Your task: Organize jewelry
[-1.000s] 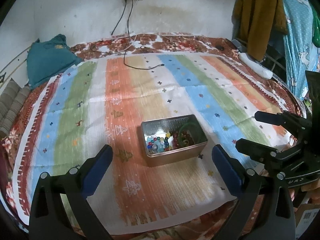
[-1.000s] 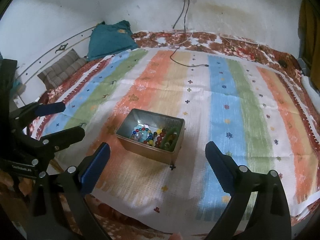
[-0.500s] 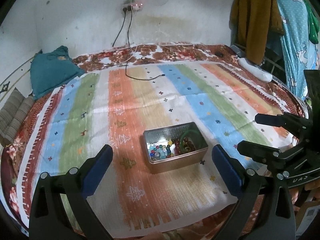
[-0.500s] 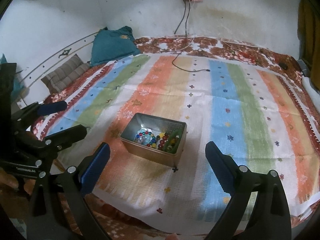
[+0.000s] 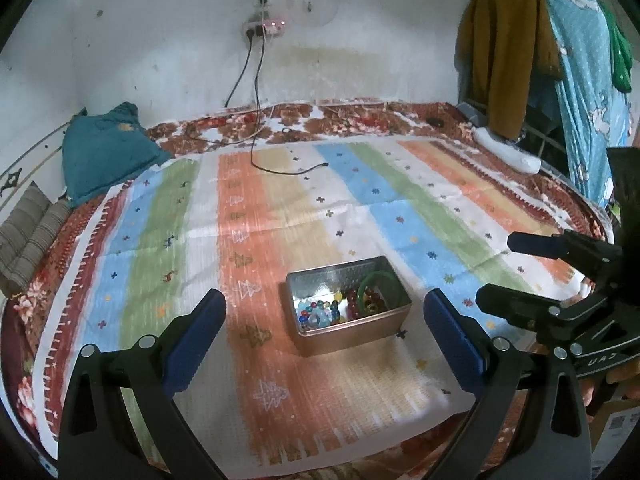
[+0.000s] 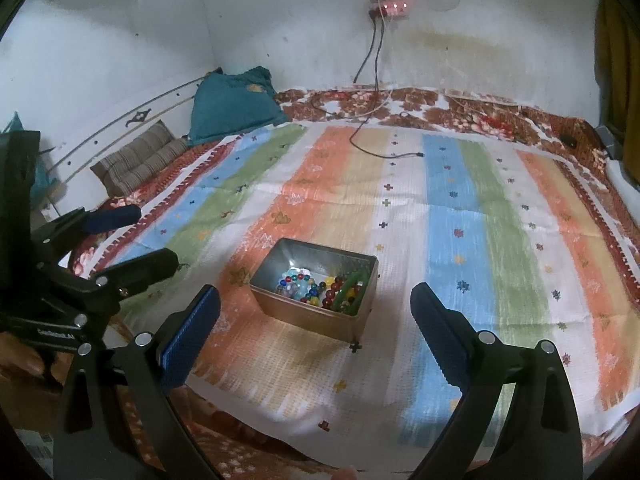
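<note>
Closest in, left gripper [image 5: 324,336] spread wide, blue pads [image 5: 192,340] well apart, nothing between them. Right gripper [image 6: 316,332] gaping just the same, empty too, its blue pads [image 6: 188,336] hanging above the near edge of the striped cloth [image 6: 452,240]. On the left gripper's black frame at the edge of the right wrist view, small white lettering, too blurred to read for sure. Same story on the right gripper's frame in the left wrist view: mirrored letters, unreadable.

Just beyond both sets of fingers, a metal tin [image 5: 352,332] sitting open on an orange stripe of the cloth, apart from either gripper. Inside the tin [image 6: 312,312]: coloured beads [image 5: 320,312] heaped at one end, a green bangle [image 5: 376,292] at the other, dark red beads between.

Farther out, a black cable [image 5: 288,168] trailing across the cloth, running up the white wall to a power strip [image 5: 264,28] with red lights. Teal pillow [image 5: 104,148] and striped cushion [image 6: 140,160] at the far left corner. Clothes [image 5: 508,48] hanging at far right, mustard and patterned blue.
</note>
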`<move>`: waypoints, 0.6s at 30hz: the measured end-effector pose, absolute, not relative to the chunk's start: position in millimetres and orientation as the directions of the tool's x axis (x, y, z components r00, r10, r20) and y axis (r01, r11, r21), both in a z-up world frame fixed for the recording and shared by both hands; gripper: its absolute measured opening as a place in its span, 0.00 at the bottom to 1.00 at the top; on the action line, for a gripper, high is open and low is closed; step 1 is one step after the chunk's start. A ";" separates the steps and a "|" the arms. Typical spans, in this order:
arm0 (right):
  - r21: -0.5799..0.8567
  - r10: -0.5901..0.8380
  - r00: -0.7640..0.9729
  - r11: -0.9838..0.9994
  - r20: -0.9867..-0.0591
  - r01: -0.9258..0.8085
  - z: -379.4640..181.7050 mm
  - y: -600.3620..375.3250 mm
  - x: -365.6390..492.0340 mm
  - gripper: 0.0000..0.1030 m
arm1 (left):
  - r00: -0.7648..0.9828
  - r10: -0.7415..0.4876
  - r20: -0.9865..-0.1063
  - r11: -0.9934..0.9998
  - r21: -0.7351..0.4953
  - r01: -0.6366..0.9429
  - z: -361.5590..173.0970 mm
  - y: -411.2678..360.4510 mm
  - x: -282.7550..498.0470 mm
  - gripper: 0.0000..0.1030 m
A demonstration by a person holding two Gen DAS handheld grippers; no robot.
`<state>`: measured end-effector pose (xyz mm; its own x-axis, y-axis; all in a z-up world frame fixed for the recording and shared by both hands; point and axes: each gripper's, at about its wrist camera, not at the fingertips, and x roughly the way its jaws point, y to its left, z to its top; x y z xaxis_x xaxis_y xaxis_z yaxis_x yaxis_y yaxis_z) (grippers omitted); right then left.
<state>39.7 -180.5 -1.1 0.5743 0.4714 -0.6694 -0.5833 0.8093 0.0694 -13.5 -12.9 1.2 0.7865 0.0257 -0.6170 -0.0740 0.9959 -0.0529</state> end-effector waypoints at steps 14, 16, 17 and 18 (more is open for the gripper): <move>0.030 0.478 0.613 0.803 -0.629 -0.595 4.4 -178.1 27.0 0.94 | 0.814 0.023 -0.581 0.996 -0.057 -0.069 6.0 -15.1 -19.9 0.94; 0.027 0.481 0.616 0.801 -0.624 -0.598 5.2 -178.1 26.0 0.94 | 0.814 0.020 -0.580 0.996 -0.056 -0.065 6.5 -15.3 -20.5 0.94; 0.026 0.484 0.619 0.800 -0.619 -0.600 5.8 -178.3 24.8 0.94 | 0.815 0.021 -0.578 0.997 -0.053 -0.063 6.6 -15.9 -20.7 0.94; 0.024 0.488 0.622 0.798 -0.613 -0.603 6.6 -178.8 23.2 0.94 | 0.816 0.022 -0.578 0.997 -0.051 -0.063 7.2 -16.5 -20.7 0.94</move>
<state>23.2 -178.8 6.6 0.6217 0.4880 -0.6127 -0.6026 0.7977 0.0239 -20.7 -16.5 7.2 0.8158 0.0221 -0.5779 -0.0630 0.9967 -0.0508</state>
